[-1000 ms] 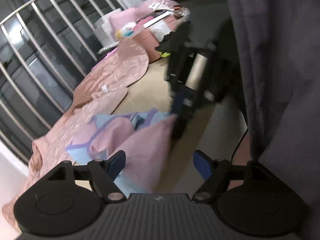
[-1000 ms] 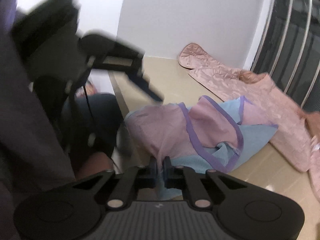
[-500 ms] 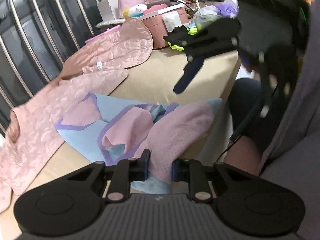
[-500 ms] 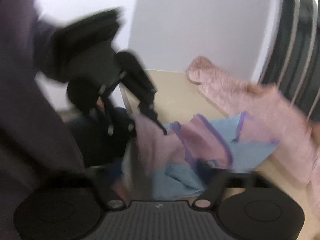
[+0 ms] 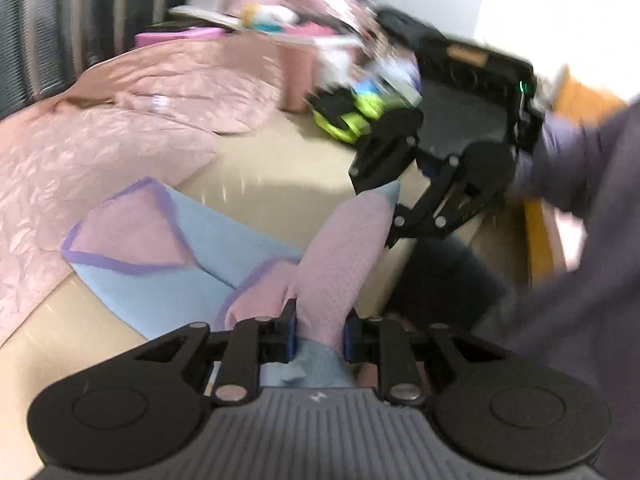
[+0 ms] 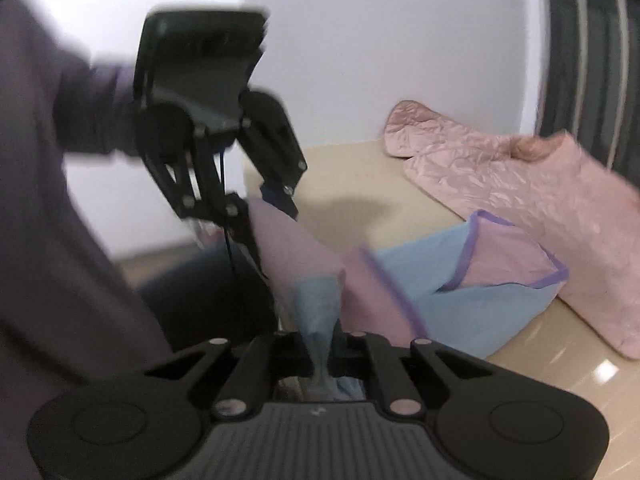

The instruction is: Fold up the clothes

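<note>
We are lifting the pink-and-blue garment [image 5: 168, 256] off the table [image 5: 280, 176], left gripper [image 5: 318, 334] and right gripper [image 6: 320, 354] each clamped on a bunched edge, and next we are needing to spread it flat before folding.

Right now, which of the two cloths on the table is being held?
The pink-and-blue cloth with purple trim: both grippers pinch it. The shiny pink quilted one lies untouched behind it.
</note>
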Demonstrator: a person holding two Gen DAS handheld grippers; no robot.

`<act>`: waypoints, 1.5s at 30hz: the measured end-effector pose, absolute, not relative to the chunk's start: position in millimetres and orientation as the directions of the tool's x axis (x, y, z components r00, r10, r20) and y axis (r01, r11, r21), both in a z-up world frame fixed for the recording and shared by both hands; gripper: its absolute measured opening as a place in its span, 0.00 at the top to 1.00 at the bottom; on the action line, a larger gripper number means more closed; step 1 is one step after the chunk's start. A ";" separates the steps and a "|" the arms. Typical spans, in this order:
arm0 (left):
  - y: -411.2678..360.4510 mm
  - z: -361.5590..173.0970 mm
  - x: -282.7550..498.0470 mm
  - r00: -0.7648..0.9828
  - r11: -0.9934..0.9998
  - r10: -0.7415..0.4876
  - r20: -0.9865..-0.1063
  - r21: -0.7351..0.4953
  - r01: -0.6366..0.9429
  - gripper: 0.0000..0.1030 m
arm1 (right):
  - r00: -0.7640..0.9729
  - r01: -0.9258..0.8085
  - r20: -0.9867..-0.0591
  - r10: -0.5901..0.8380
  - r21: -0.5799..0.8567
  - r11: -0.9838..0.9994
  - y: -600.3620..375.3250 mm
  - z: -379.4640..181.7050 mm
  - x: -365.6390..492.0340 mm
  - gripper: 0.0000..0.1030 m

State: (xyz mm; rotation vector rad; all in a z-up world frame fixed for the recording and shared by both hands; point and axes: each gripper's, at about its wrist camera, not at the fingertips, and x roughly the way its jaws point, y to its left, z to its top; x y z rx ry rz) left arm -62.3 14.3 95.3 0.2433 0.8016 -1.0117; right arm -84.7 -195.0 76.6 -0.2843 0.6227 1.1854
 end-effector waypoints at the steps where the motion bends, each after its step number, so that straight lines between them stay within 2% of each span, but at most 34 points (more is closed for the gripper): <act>1: 19.5 95.7 -46.9 0.289 0.558 -0.667 -0.686 -0.202 0.805 0.72 | 0.242 -0.910 -0.577 0.780 0.145 0.389 -198.7 78.2 -68.4 0.95; 2: 25.6 92.2 -30.8 0.285 0.584 -0.667 -0.688 -0.246 0.774 0.66 | 0.249 -0.889 -0.574 0.780 0.184 0.419 -199.3 76.2 -50.0 0.95; 3: 30.8 85.7 -16.3 0.295 0.625 -0.654 -0.696 -0.279 0.729 0.48 | 0.256 -0.866 -0.571 0.780 0.223 0.448 -199.9 74.2 -31.6 0.94; 4: 34.8 80.1 -7.9 0.314 0.666 -0.634 -0.707 -0.293 0.686 0.38 | 0.266 -0.841 -0.569 0.778 0.259 0.476 -200.5 71.4 -14.8 0.90; 5: 39.3 73.0 -4.9 0.338 0.699 -0.619 -0.709 -0.302 0.648 0.35 | 0.285 -0.813 -0.568 0.772 0.284 0.509 -201.2 65.6 -4.3 0.84; 6: 43.9 65.8 -1.9 0.361 0.731 -0.602 -0.712 -0.310 0.608 0.35 | 0.310 -0.781 -0.575 0.757 0.301 0.548 -201.9 58.9 4.8 0.69; 8: 59.5 53.1 -0.6 0.412 0.781 -0.593 -0.692 -0.368 0.505 0.35 | 0.355 -0.714 -0.589 0.726 0.330 0.618 -203.6 46.2 20.0 0.54; 11: 84.4 40.5 -9.1 0.475 0.780 -0.626 -0.619 -0.510 0.364 0.35 | 0.407 -0.658 -0.583 0.703 0.347 0.669 -209.9 36.3 7.2 0.54; 15: 80.4 31.2 -14.1 0.507 0.784 -0.609 -0.610 -0.560 0.267 0.37 | 0.448 -0.568 -0.574 0.685 0.408 0.714 -211.7 27.5 -8.5 0.55; 17: 70.8 29.2 -14.6 0.512 0.794 -0.596 -0.619 -0.550 0.260 0.53 | 0.474 -0.531 -0.576 0.666 0.417 0.738 -210.9 23.3 -14.2 0.59; 18: 65.2 28.4 -14.4 0.513 0.799 -0.591 -0.623 -0.541 0.263 0.67 | 0.485 -0.512 -0.578 0.656 0.421 0.749 -209.2 21.5 -15.3 0.82; 19: 61.1 26.9 -13.0 0.509 0.799 -0.592 -0.625 -0.537 0.270 0.88 | 0.499 -0.490 -0.581 0.643 0.424 0.762 -208.7 20.4 -16.0 0.95; 20: 57.2 25.8 -13.3 0.514 0.799 -0.592 -0.621 -0.535 0.273 0.93 | 0.511 -0.466 -0.580 0.634 0.433 0.772 -208.6 18.2 -16.2 0.96; 24: 54.6 23.2 -11.7 0.539 0.811 -0.573 -0.618 -0.524 0.261 0.93 | 0.564 -0.427 -0.557 0.610 0.436 0.792 -214.1 21.7 -22.2 0.97; 25: 52.7 21.0 -9.3 0.534 0.817 -0.565 -0.630 -0.517 0.254 0.90 | 0.574 -0.423 -0.556 0.602 0.428 0.799 -215.4 24.3 -24.8 0.97; 26: 51.0 19.0 -7.2 0.530 0.825 -0.554 -0.642 -0.508 0.247 0.85 | 0.580 -0.418 -0.559 0.593 0.421 0.805 -216.1 25.6 -26.2 0.97; 27: 50.6 18.3 -6.8 0.536 0.837 -0.537 -0.652 -0.494 0.237 0.69 | 0.574 -0.410 -0.575 0.582 0.413 0.813 -214.4 22.8 -24.2 0.96; 28: 52.8 19.4 -8.3 0.551 0.849 -0.517 -0.655 -0.477 0.228 0.61 | 0.566 -0.408 -0.599 0.566 0.394 0.824 -211.4 20.2 -23.7 0.95; 29: 55.2 20.9 -9.6 0.566 0.858 -0.500 -0.656 -0.464 0.220 0.61 | 0.565 -0.405 -0.619 0.545 0.367 0.838 -208.3 18.7 -23.0 0.88; 31: 60.4 27.8 -7.6 0.594 0.868 -0.479 -0.647 -0.451 0.209 0.54 | 0.583 -0.415 -0.616 0.529 0.334 0.846 -206.6 24.4 -25.9 0.85; 32: 61.1 31.7 -1.9 0.609 0.882 -0.454 -0.650 -0.428 0.200 0.54 | 0.598 -0.420 -0.601 0.530 0.328 0.846 -207.8 30.4 -25.7 0.85; 34: 62.2 39.2 10.5 0.638 0.907 -0.402 -0.657 -0.381 0.179 0.50 | 0.638 -0.418 -0.564 0.524 0.318 0.851 -212.2 44.5 -18.9 0.74; 35: 61.1 40.8 21.7 0.647 0.918 -0.375 -0.664 -0.362 0.161 0.50 | 0.652 -0.408 -0.558 0.513 0.312 0.858 -213.4 48.7 -10.4 0.65; 36: 59.9 42.4 33.0 0.655 0.929 -0.348 -0.671 -0.342 0.143 0.49 | 0.662 -0.391 -0.564 0.494 0.303 0.869 -213.0 51.7 3.0 0.62; 43: 36.9 38.4 96.9 0.657 0.976 -0.198 -0.728 -0.208 0.065 0.47 | 0.633 -0.303 -0.651 0.418 0.287 0.908 -200.0 43.4 99.8 0.63; 44: 34.8 35.9 100.7 0.655 0.979 -0.182 -0.733 -0.197 0.052 0.48 | 0.624 -0.298 -0.663 0.414 0.288 0.910 -197.8 39.6 107.8 0.63; 45: 33.4 33.3 103.1 0.651 0.979 -0.180 -0.738 -0.197 0.048 0.53 | 0.616 -0.293 -0.673 0.409 0.287 0.912 -195.7 35.7 114.6 0.64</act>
